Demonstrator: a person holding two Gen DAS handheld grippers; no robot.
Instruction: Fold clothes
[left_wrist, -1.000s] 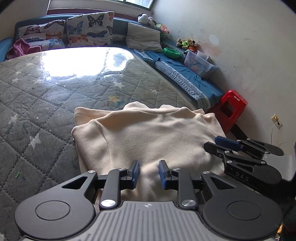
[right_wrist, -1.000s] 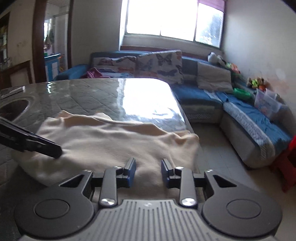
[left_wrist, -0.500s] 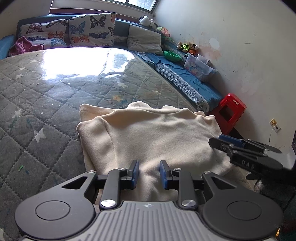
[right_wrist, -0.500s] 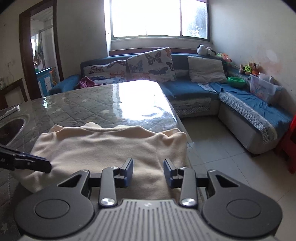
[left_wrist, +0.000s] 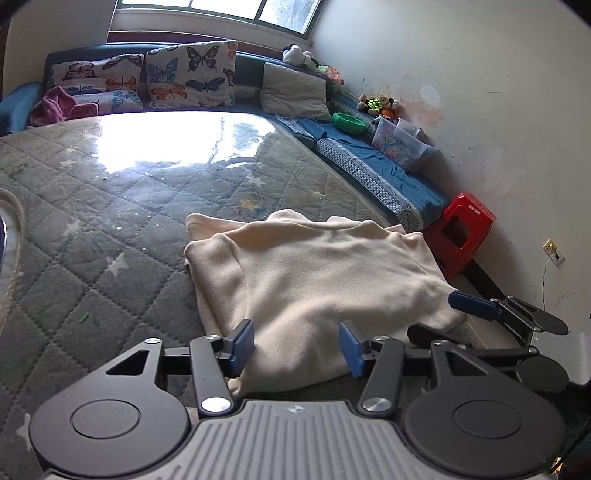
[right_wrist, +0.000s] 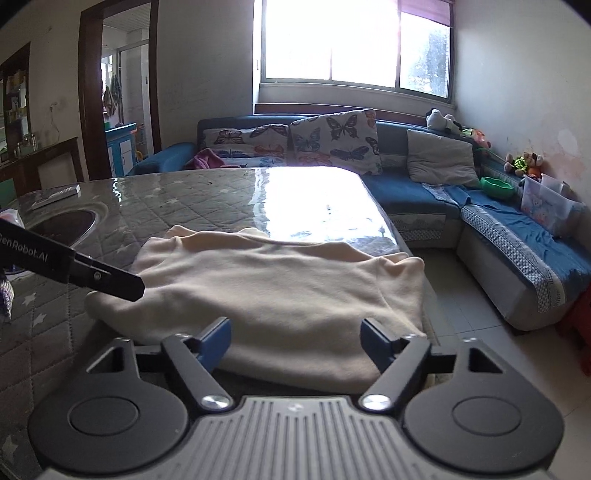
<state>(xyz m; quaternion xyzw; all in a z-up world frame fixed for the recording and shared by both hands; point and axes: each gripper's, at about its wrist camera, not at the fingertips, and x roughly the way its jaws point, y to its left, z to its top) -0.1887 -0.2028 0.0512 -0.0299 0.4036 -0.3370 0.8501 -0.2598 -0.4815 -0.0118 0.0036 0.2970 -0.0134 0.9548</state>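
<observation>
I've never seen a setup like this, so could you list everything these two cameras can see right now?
sweater: 1, cream, lying partly folded at the near corner of the table
table: 1, grey quilted cover under a shiny clear sheet
sofa: 1, blue, L-shaped, behind and beside the table
butterfly cushions: 2, pale, against the sofa back
grey cushion: 1, sofa corner
pink cloth: 1, left sofa end
green bowl: 1, on sofa
clear box: 1, on sofa
red stool: 1, by the wall
left tongs: 1, black with blue tips, open over the sweater's near edge
right tongs: 1, same, open
</observation>
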